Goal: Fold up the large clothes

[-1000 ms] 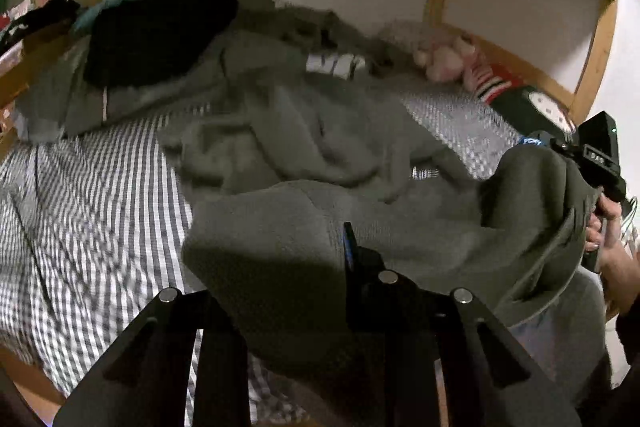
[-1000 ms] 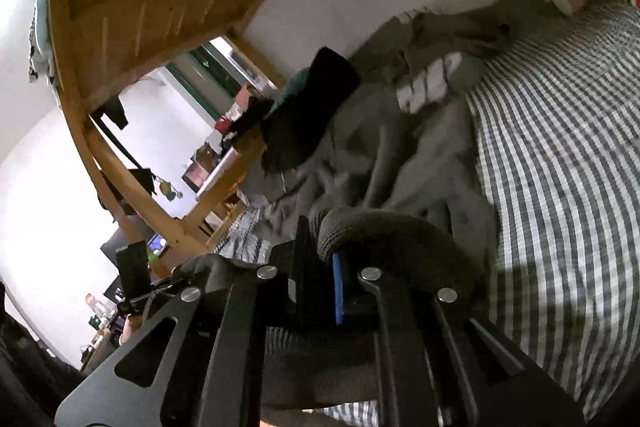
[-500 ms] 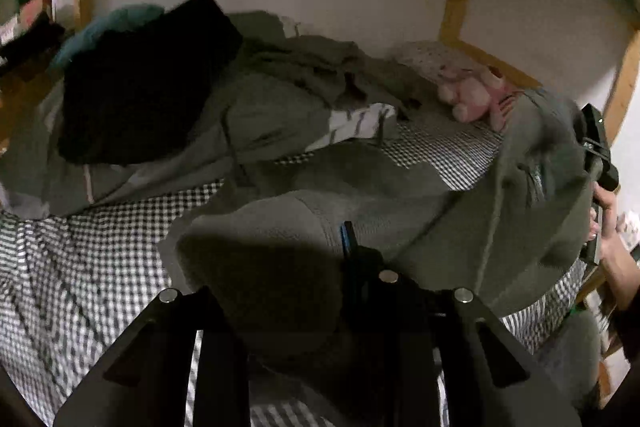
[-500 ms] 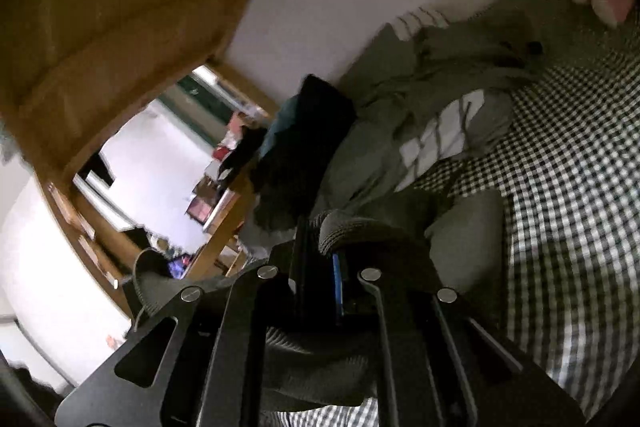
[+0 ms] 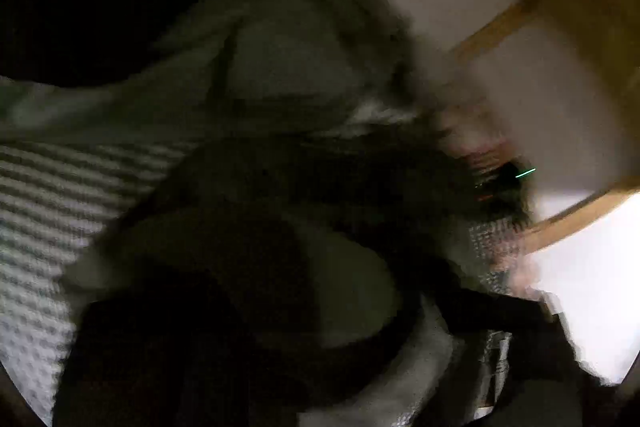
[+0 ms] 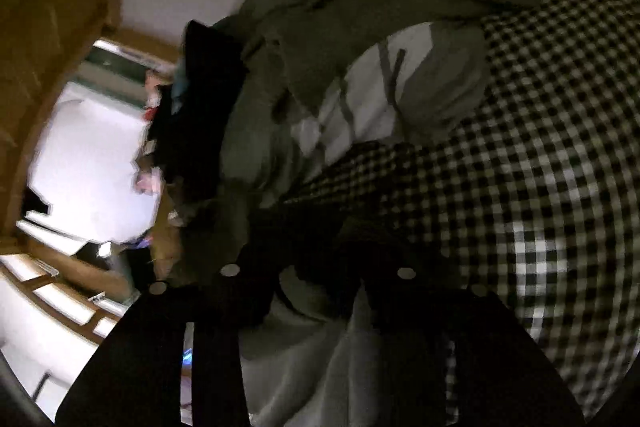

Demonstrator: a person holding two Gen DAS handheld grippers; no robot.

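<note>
Checked bed (image 6: pixel 560 107): both the left gripper (image 5: pixel 248 307) and right gripper (image 6: pixel 320 275) have just been opening, dropping the grey garment (image 6: pixel 304 347); this fold looks laid.

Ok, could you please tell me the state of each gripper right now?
Left gripper: jaws just opened wide, grey garment between them.
Right gripper: jaws just opening, garment loose between them.

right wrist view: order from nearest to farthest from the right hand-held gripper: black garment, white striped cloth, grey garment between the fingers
1. Grey garment: between the fingers of the right hand-held gripper, jaws just opened.
2. White striped cloth: farther up the checked bedsheet, centre.
3. Black garment: upper left, on the pile by the bed's edge; close to the cloth in range.
</note>
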